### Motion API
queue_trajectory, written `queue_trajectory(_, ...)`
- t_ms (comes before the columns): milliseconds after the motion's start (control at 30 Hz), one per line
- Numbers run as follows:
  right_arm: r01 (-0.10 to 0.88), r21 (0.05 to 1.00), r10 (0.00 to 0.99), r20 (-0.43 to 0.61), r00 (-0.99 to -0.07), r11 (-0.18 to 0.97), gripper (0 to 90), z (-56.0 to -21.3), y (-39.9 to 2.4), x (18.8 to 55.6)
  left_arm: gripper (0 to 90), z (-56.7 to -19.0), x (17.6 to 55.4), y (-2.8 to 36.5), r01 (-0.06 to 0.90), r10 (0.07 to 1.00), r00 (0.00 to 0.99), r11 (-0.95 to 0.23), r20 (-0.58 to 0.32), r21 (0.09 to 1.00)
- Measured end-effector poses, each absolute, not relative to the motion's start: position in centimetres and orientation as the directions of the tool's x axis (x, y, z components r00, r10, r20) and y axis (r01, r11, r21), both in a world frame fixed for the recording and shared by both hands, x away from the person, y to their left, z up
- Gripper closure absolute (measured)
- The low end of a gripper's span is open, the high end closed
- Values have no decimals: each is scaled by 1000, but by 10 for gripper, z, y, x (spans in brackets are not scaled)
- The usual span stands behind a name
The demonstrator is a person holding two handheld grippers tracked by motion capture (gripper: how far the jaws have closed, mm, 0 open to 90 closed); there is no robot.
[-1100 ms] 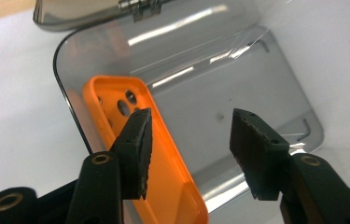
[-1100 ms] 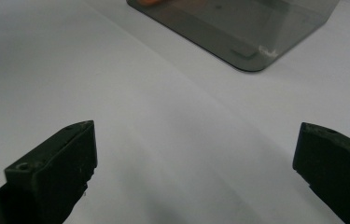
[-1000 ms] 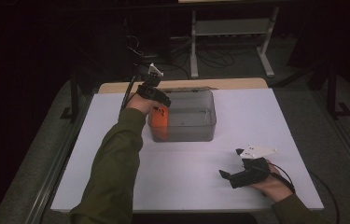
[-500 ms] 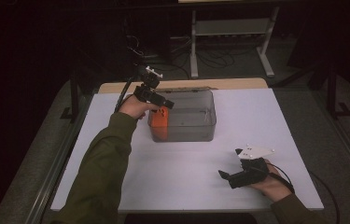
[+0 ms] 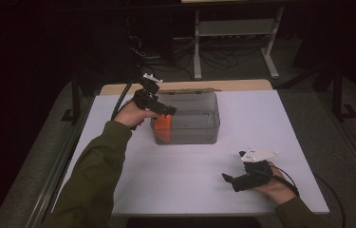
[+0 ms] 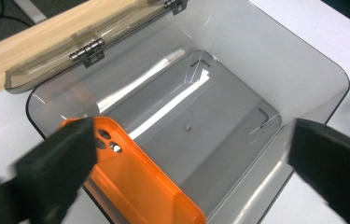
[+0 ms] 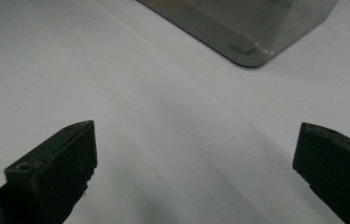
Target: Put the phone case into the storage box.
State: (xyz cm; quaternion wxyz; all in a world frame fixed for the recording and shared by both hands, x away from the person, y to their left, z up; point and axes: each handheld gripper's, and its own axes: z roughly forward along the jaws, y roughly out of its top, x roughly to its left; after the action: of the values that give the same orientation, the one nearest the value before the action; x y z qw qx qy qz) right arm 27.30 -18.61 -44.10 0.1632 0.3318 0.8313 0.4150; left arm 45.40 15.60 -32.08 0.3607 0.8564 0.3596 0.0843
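Observation:
A clear grey plastic box [image 5: 199,118] stands on the white table, its hinged lid [image 6: 84,46] folded back. An orange phone case [image 6: 140,182] leans inside the box against its left wall [image 5: 162,128]. My left gripper [image 5: 166,110] hovers above the box's left end, open, with nothing between its jaws; the left gripper view looks down into the box past them. My right gripper [image 5: 230,179] rests low near the table's front right, open and empty, pointing left. Its view shows bare table and a corner of the box [image 7: 256,42].
The white table top [image 5: 180,175] has a wooden strip [image 5: 242,85] along its far edge. Behind the table stand a metal shelf frame [image 5: 235,28] and loose cables on the dark floor. A cable [image 5: 118,102] trails from the left gripper.
My left gripper has lifted up and back out of the box, leaving the orange phone case inside. The right gripper has stayed put.

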Motion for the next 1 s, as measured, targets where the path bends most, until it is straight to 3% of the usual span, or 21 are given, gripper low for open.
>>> queue_trajectory(1000,418,801,691,7,-723,429,0,-442,-186,274,0,-318,401,190,443,629,773,-445,-80,779)
